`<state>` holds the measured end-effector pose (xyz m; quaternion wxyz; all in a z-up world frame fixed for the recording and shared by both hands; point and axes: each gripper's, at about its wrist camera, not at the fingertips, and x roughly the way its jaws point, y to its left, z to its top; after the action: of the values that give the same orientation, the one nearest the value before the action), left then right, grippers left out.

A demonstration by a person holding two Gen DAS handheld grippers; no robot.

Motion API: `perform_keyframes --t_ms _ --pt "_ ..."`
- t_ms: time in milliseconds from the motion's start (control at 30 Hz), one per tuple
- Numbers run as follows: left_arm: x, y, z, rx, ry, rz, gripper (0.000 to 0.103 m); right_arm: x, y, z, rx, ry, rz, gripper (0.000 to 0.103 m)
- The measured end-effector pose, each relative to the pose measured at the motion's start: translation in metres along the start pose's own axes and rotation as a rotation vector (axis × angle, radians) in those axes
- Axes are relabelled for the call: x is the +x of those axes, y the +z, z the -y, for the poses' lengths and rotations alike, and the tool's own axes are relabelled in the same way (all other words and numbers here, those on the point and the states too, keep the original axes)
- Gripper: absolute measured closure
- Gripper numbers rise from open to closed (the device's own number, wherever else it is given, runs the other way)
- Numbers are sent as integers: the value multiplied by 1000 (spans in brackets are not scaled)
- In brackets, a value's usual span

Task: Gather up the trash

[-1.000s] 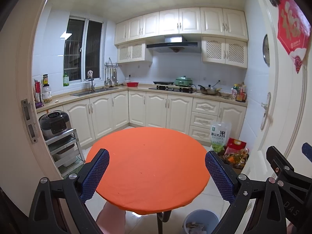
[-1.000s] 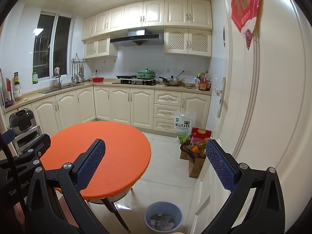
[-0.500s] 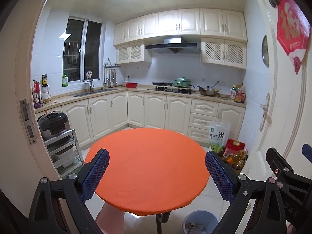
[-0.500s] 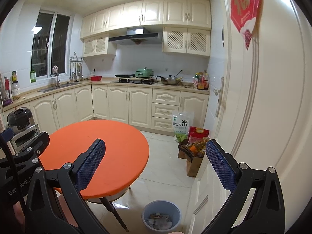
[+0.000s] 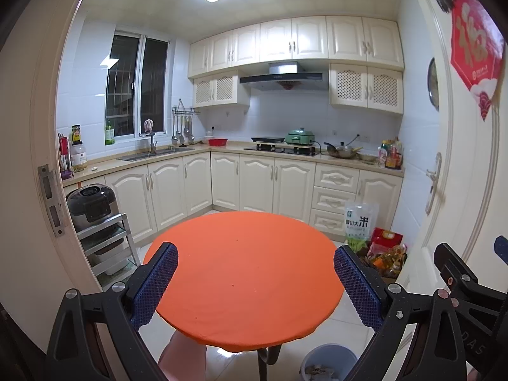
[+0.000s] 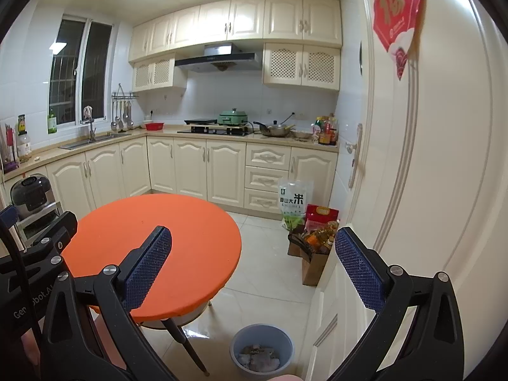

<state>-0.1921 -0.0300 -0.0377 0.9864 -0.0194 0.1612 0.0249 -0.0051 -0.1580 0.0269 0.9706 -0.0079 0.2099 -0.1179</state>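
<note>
My left hand-held gripper (image 5: 255, 281) and right hand-held gripper (image 6: 254, 266) both gape wide, holding nothing. The bin (image 6: 262, 354) near me on the floor already holds scraps, and I see no trash on the orange worktop (image 5: 244, 273), so collecting looks mostly done.

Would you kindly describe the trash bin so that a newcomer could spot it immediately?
Start at the round orange table in the middle of the kitchen, then look down to the tiled floor between it and the white door. The trash bin stands there: a small, round, pale blue pail holding crumpled scraps, unlike the brown cartons of groceries further along the door.
</note>
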Motion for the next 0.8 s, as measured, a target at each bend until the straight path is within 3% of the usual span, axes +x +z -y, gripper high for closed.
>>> perform_keyframes --t_ms 800 --pt "0 -7 -4 -7 -11 1 6 -4 -3 -1 4 -21 2 0"
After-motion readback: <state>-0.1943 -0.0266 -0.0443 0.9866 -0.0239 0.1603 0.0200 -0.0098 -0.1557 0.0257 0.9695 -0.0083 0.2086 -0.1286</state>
